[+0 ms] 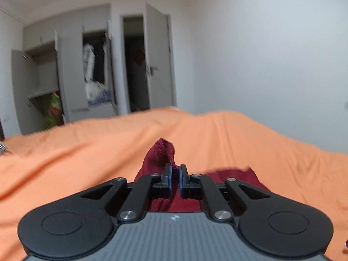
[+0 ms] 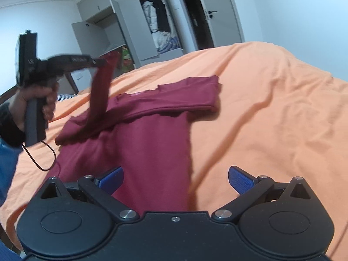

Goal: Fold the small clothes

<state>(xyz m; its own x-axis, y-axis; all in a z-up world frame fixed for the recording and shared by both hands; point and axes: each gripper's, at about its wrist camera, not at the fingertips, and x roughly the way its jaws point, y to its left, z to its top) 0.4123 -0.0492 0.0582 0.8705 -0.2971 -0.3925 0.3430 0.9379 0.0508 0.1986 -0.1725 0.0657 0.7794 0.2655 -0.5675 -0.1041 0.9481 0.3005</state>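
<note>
1. Left gripper (image 1: 175, 179) is pinched down tight on a bit of the maroon t-shirt (image 2: 150, 143). From its own wrist cam the blue pads are nearly touching, with a tuft of the fabric poking up between them.
2. In the right wrist view you can see that same left gripper (image 2: 102, 61) up in the air, held by a hand (image 2: 32, 102), pulling a strip of the shirt up off the bed. It's a bit motion-blurred. The strip hangs down at a slant to the rest of the shirt.
3. Right gripper (image 2: 175, 178) is wide open, blue pads (image 2: 240, 179) far apart, holding nothing. It sits just above the near end of the shirt, with the left pad over the fabric and the right one over the orange bedsheet (image 2: 271, 108).
4. The shirt lies mostly flat on the sheet, long axis running away from the right gripper toward the wardrobe (image 2: 139, 28), and a folded band crosses its far end sideways.
</note>
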